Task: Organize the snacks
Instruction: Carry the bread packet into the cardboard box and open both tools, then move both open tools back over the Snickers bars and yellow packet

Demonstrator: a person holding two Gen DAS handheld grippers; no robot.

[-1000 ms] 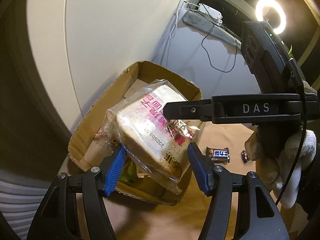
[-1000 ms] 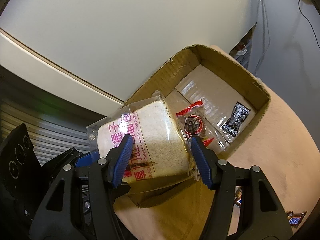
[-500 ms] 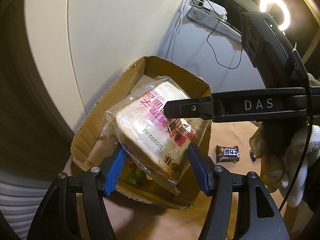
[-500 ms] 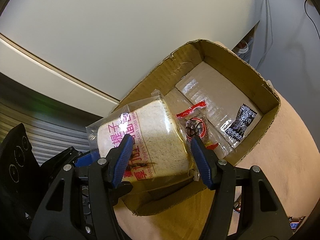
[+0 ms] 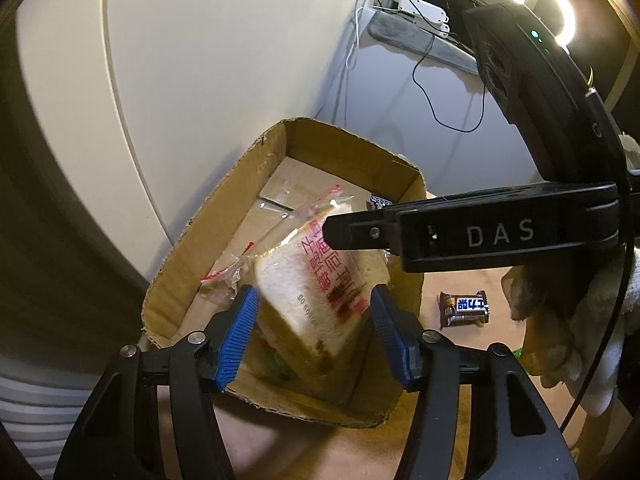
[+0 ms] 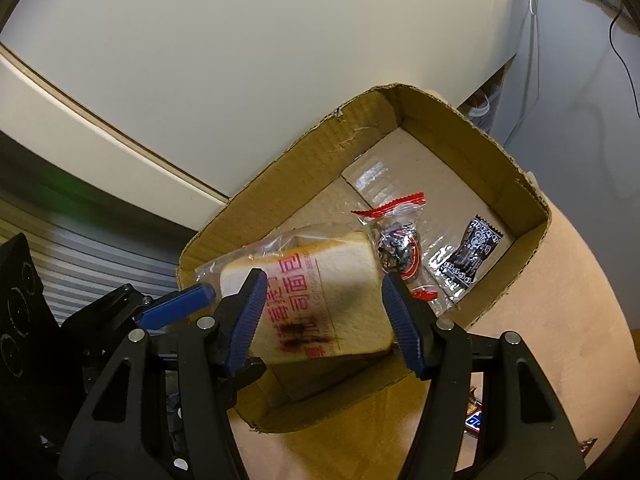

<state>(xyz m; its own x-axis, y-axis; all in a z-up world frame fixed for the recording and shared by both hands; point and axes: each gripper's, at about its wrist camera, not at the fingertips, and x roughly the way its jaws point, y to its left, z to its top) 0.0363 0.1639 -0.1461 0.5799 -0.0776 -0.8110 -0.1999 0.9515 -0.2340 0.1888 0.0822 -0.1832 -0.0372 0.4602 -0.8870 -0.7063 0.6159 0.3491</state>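
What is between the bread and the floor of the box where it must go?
Nothing visible blocks it. The bread is already low inside the box. The red-sealed snack and black packet lie beside it, toward the far end. The floor directly under the bread is hidden.

The open brown cardboard box (image 6: pixel 460 136) is the landmark. The clear-wrapped bag of sliced white bread (image 6: pixel 320 300) sits tilted at its near end. Beyond it lie a red-edged clear snack packet (image 6: pixel 396 248) and a black patterned sachet (image 6: pixel 468 256). A brown chocolate bar (image 5: pixel 464 309) lies outside, right of the box.
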